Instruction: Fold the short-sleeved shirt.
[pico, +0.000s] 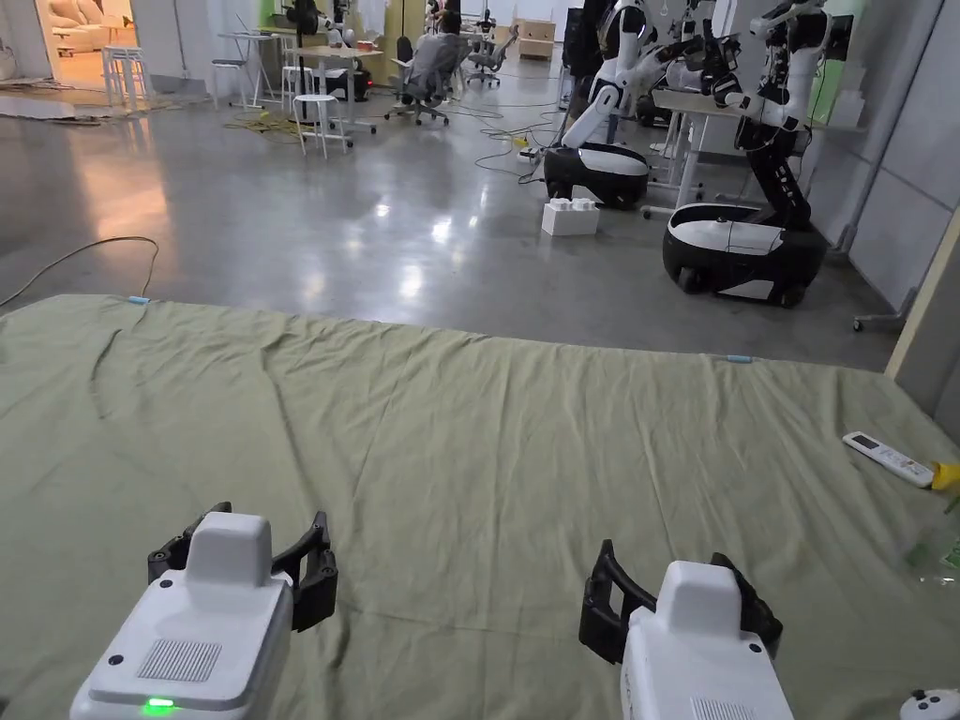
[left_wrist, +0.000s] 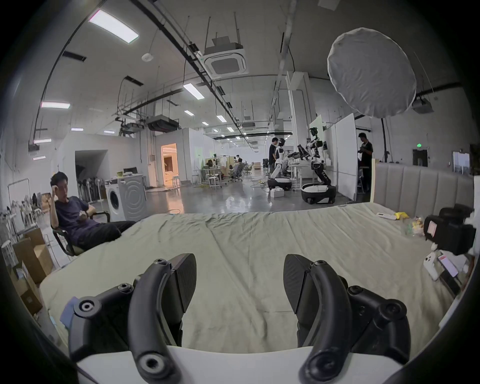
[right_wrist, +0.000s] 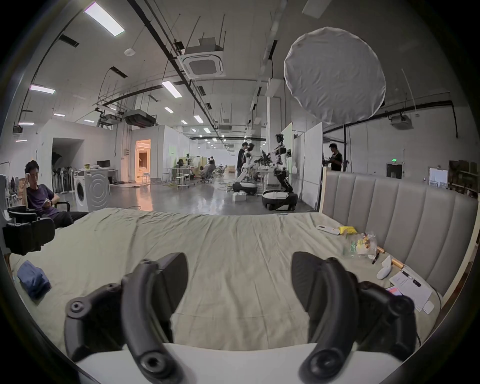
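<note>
A small bundle of blue cloth lies near the left edge of the olive-green bed sheet; its edge also peeks past the left jaw in the left gripper view. I cannot tell whether it is the shirt. My left gripper hovers over the near left of the bed, jaws wide apart and empty. My right gripper hangs over the near right, open and empty too. Each shows in the other's view: the right gripper and the left gripper.
A white remote, a yellow item, a clear bag, papers and a white controller lie along the bed's right side by the grey headboard. A person sits left of the bed. Robots stand beyond.
</note>
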